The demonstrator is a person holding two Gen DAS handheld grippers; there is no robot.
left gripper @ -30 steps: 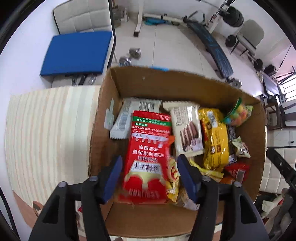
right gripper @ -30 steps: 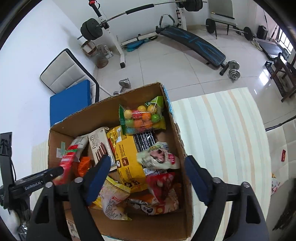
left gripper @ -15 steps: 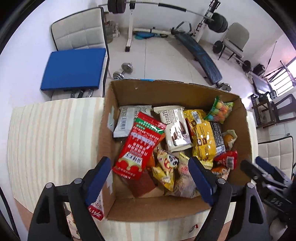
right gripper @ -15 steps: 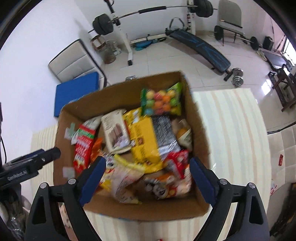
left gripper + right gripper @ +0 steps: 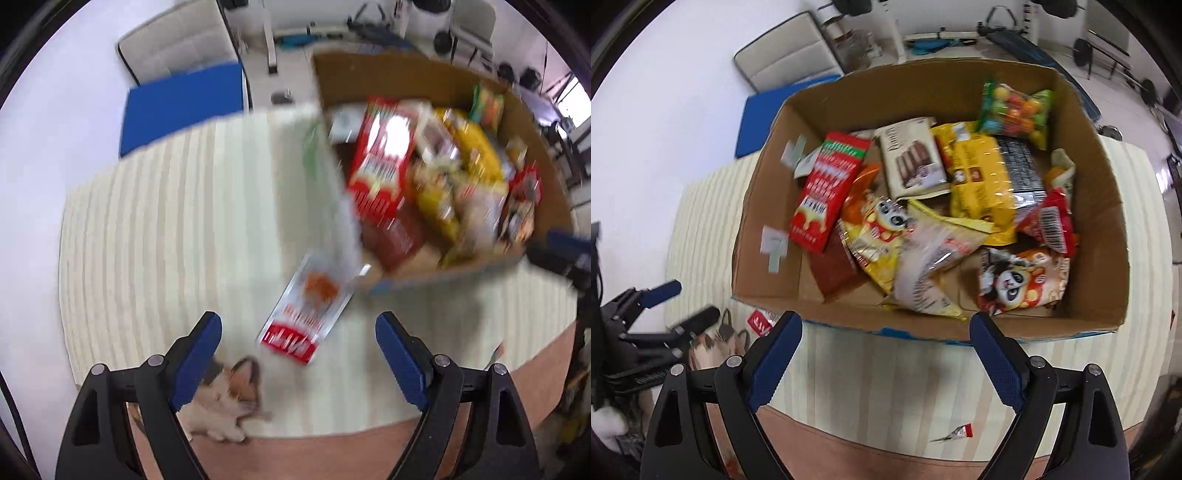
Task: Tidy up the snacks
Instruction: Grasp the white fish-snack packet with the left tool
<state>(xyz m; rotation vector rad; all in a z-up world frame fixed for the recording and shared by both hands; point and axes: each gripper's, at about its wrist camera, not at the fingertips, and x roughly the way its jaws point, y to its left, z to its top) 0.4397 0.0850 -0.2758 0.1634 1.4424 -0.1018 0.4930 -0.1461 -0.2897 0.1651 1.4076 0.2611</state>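
A cardboard box point(image 5: 753, 206) full of several snack packs stands on a striped cloth; it also shows blurred in the left wrist view point(image 5: 406, 85). A red pack point(image 5: 827, 188) lies at its left inside. A red and white snack pack point(image 5: 306, 317) lies on the cloth outside the box's near left corner. My left gripper point(image 5: 299, 354) is open and empty just before that pack. My right gripper point(image 5: 886, 354) is open and empty in front of the box's near wall. The left gripper shows at the left of the right wrist view point(image 5: 676, 306).
A cat-printed pack point(image 5: 225, 398) lies at the cloth's near edge by my left fingers. A small torn wrapper piece point(image 5: 956, 434) lies on the cloth's front edge. A blue mat point(image 5: 181, 107) and gym gear lie on the floor beyond the table.
My left gripper has pulled back out of the box and swung left, over the cloth and the loose pack. My right gripper has backed away from the box and is lower.
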